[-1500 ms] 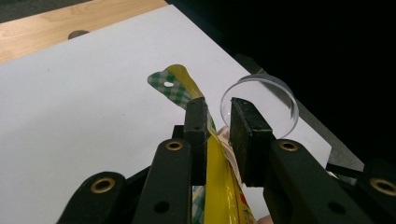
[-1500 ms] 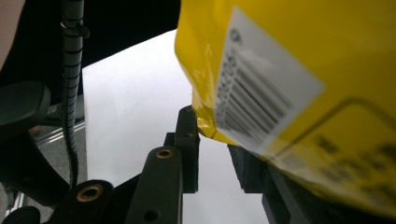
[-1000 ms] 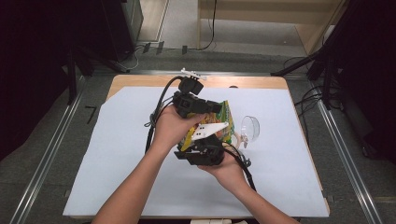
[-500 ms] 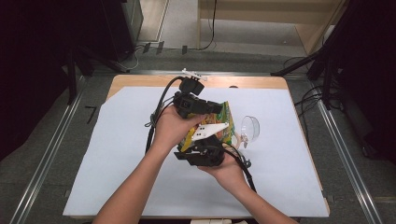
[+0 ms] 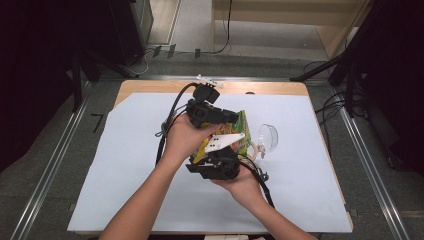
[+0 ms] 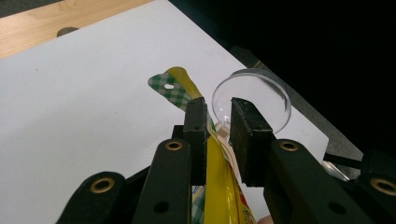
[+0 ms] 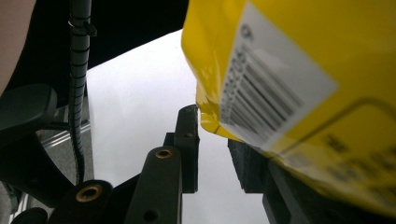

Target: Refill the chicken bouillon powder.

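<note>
Over the white mat, left gripper pinches the yellow snack bag's top edge, right gripper clamps its bottom corner, likely tensioning it to tear open beside the clear glass.

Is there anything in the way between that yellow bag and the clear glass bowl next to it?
Nothing visible. The bag is held up between both grippers, its checked top in the left gripper right beside the bowl. In the left gripper view only bare white sheet lies around them.
</note>
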### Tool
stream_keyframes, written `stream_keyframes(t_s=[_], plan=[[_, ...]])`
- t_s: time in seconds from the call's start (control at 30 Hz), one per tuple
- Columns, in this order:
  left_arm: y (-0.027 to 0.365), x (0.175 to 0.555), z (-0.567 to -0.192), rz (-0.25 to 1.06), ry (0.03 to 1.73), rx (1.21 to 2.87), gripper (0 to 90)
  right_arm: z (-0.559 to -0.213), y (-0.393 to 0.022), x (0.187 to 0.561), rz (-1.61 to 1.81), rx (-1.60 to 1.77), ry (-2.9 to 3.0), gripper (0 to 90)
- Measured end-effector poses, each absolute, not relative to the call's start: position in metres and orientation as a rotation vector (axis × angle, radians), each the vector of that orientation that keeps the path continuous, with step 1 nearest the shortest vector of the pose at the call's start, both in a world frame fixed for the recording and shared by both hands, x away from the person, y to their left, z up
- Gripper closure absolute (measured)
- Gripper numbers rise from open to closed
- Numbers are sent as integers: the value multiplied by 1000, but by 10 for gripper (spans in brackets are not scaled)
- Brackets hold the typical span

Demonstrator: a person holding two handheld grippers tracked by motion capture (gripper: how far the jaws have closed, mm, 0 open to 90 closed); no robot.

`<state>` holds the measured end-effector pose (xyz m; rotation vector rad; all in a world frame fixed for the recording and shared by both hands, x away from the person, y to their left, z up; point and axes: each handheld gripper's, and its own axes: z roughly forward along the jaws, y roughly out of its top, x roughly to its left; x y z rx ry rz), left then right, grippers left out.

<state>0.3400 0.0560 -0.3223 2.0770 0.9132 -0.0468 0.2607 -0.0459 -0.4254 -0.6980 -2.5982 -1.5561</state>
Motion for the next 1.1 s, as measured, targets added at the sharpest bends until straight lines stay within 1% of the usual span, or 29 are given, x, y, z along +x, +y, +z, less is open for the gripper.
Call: stream_keyframes(t_s=[1.1], plan=[[61,336,-321,-46,908,2074,773,-426,-42,257,-1570,-683,-2617,754]])
